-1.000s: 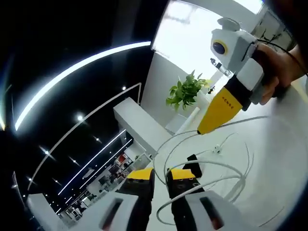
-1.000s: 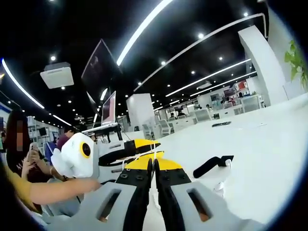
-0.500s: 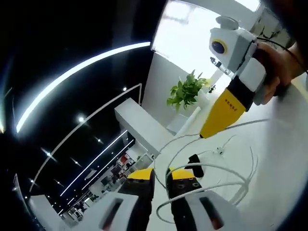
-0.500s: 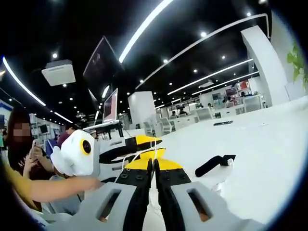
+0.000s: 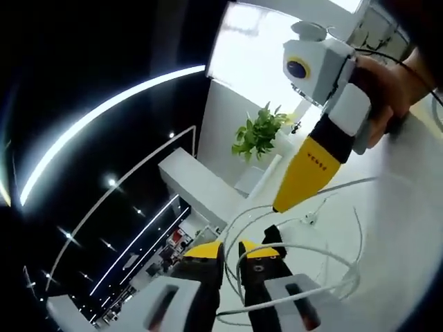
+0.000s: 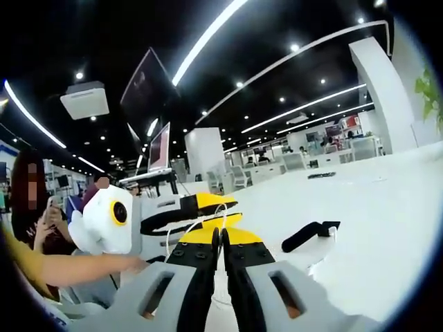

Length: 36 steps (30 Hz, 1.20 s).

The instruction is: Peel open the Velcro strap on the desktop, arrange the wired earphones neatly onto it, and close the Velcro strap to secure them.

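White desk under a dark ceiling crossed by bright light strips — an open office hall behind it. At the bottom centre of the left gripper view, the left gripper has its yellow-tipped fingers a narrow gap apart, with a loop of the white earphone cable running across the right finger; whether the fingers actually pinch it cannot be told. The cable spreads in loose loops over the desk toward the lower right, an earbud lying near the frame's centre right. A black Velcro strap lies just beyond the fingertips. The right gripper reaches in from the upper right, held by a hand, its yellow tip at the cable. A potted plant stands above centre.

In the right gripper view the right gripper has its fingers pressed together at bottom centre — cable rises from between them. The strap lies right of centre; the left gripper sits left of centre.
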Motion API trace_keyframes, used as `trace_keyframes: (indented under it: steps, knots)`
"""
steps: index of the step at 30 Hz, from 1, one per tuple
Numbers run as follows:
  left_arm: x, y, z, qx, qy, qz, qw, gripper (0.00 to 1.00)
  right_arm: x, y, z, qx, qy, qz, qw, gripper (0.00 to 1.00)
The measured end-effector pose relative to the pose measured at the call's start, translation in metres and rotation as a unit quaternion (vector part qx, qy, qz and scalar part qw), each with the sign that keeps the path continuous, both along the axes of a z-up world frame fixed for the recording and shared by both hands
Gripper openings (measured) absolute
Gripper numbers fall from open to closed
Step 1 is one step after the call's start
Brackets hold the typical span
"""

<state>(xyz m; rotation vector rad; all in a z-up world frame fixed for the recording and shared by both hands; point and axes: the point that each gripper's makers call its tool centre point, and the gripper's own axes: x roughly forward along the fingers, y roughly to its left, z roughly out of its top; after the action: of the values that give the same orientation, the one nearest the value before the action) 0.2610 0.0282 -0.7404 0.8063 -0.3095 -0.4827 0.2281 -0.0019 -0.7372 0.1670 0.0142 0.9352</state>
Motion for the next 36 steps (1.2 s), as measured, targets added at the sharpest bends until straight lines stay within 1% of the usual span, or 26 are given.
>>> trace_keyframes:
  steps: [3,6,11,20,36]
  knots:
    - [0.0009,0.0029,0.0013,0.001,-0.004,0.009,1.0000,0.13,-0.0010,0.0018,-0.0020,-0.007,-0.001,0.001,1.0000,0.05]
    - [-0.0004,0.0038,0.0043,-0.008,-0.006,0.006,0.9999,0.13,-0.0006,0.0020,-0.0038,-0.012,0.001,0.000,0.9999,0.05]
    - [-0.0010,0.0014,0.0027,0.001,-0.008,0.003,1.0000,0.10,-0.0012,0.0014,-0.0025,-0.008,0.000,0.000,1.0000,0.05]
    - [-0.0013,0.0017,0.0032,0.000,-0.009,0.002,1.0000,0.07,-0.0007,0.0013,-0.0020,-0.007,-0.001,-0.001,1.0000,0.06]
    - [-0.0011,0.0010,0.0024,0.002,-0.007,0.001,1.0000,0.06,-0.0002,0.0000,0.0001,-0.001,-0.004,-0.002,1.0000,0.06]
